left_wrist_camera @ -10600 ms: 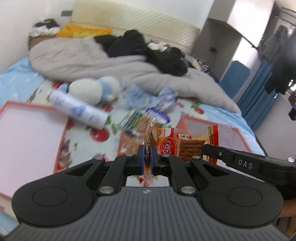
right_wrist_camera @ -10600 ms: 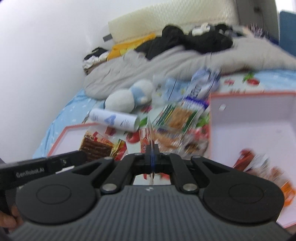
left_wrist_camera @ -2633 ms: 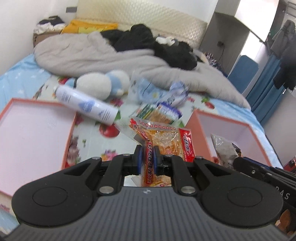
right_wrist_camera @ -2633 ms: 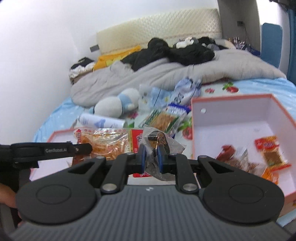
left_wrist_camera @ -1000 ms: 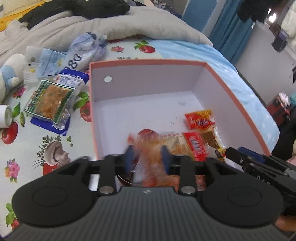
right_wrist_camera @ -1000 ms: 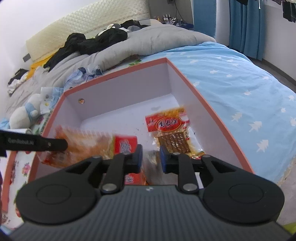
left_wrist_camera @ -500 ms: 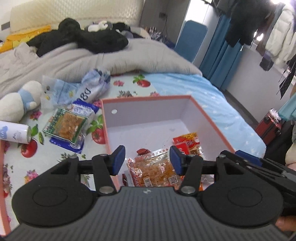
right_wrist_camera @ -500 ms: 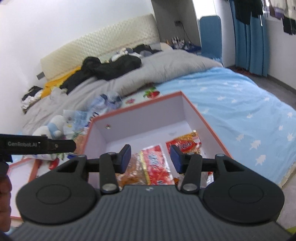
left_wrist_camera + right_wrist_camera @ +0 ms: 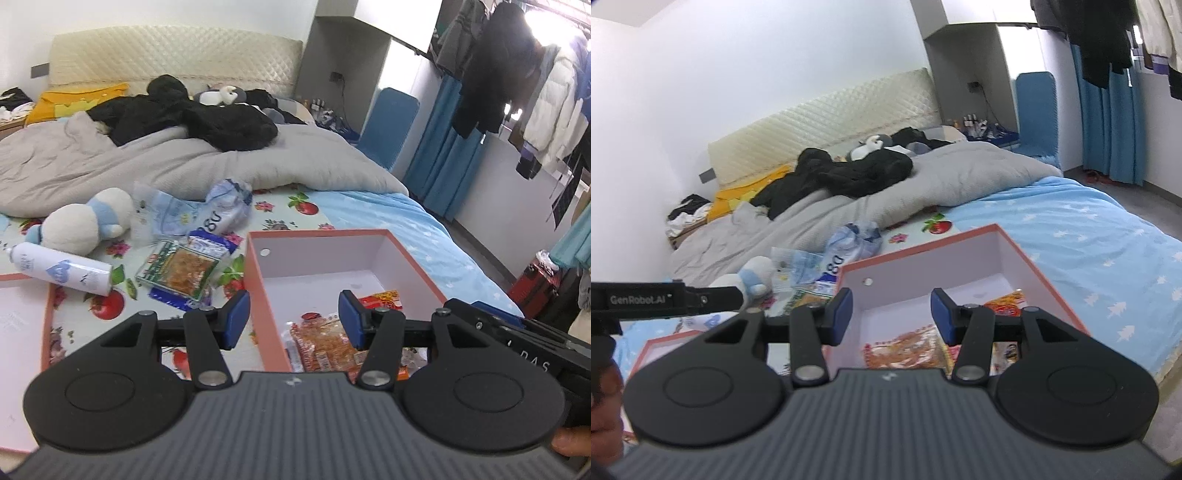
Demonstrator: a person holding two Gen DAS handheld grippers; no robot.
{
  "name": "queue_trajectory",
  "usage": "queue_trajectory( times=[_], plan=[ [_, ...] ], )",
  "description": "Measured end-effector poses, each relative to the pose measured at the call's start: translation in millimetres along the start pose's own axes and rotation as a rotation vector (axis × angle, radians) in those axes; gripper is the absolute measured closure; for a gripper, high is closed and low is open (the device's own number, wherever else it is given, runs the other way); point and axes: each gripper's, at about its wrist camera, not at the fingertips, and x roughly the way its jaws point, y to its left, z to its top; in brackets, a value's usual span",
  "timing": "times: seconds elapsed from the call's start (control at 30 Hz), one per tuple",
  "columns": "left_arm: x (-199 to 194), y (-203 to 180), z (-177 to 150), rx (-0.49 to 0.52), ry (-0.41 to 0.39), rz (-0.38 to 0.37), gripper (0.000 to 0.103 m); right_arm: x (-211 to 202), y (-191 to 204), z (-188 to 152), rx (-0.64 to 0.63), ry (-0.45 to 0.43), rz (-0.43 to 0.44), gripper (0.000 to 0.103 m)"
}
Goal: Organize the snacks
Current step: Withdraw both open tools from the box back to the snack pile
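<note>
A pink-rimmed box (image 9: 255, 273) with a white inside lies on the bed and holds several snack packets, among them an orange packet (image 9: 325, 347) and a red one (image 9: 380, 297). My left gripper (image 9: 293, 317) is open and empty above the box's near left corner. My right gripper (image 9: 890, 314) is open and empty above the same box (image 9: 1027, 258), over the orange packet (image 9: 908, 350). A green snack packet (image 9: 177, 269) and blue packets (image 9: 214, 243) lie on the bedsheet left of the box.
A second pink-rimmed box (image 9: 22, 332) lies at the left. A white spray can (image 9: 62, 271), a plush toy (image 9: 81, 221) and clear plastic bags (image 9: 221, 205) lie on the flowered sheet. A grey duvet (image 9: 147, 162) with black clothes fills the back.
Both grippers carried snack packets to the right box, opened and let them fall in. Since half a second ago both have lifted and pulled back a little, jaws wider.
</note>
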Motion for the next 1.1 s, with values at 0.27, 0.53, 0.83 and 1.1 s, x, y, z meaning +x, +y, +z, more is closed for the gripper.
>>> queue_trajectory(
  times=[0.27,0.53,0.83,1.1],
  plan=[
    [-24,28,-15,-0.03,-0.02,0.029,0.044,0,34,-11,-0.045,0.016,0.046,0.053],
    [-33,55,-33,-0.06,-0.017,0.064,0.044,8,60,-29,-0.063,0.04,0.07,0.053],
    [-38,90,-57,-0.104,0.006,0.092,0.043,18,92,-57,-0.09,0.081,0.092,0.053],
    [-26,128,-73,-0.129,0.039,0.147,0.033,30,117,-85,-0.089,0.092,0.107,0.053]
  ],
)
